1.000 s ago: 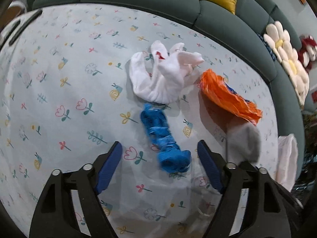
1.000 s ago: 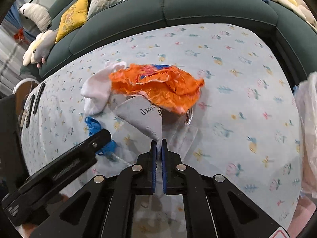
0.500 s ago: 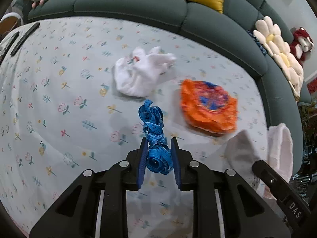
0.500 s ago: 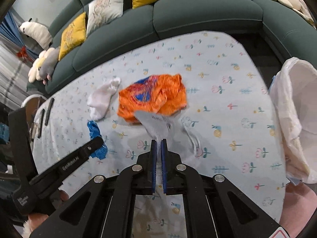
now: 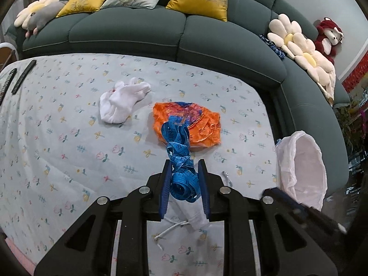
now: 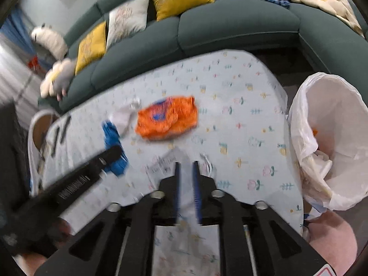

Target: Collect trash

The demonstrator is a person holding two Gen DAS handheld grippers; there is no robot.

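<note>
My left gripper (image 5: 185,169) is shut on a bundled blue tape measure (image 5: 181,177), held up above the flowered tablecloth (image 5: 69,151). Beyond it lie a crumpled orange wrapper (image 5: 195,124) and a white sock (image 5: 119,102). The jaws of my right gripper (image 6: 186,174) are opening, a clear gap between them. A pale grey pouch (image 6: 168,162) with a white cord (image 6: 207,161) is blurred just past its fingertips, and no pad presses on it. In the left wrist view this pouch (image 5: 195,217) shows below my left fingers. A white bag-lined bin (image 6: 299,119) stands off the table's right edge.
A dark green sofa (image 5: 128,30) with yellow and grey cushions wraps the far and right sides. Flower and bear plush toys (image 5: 296,43) sit on it. Two dark remotes (image 5: 23,76) lie at the table's far left. The bin (image 5: 299,161) holds some trash.
The left jaws closed on the blue tape measure and lifted it off the cloth. The right gripper carried the pouch up and toward the bin side, then its jaws parted.
</note>
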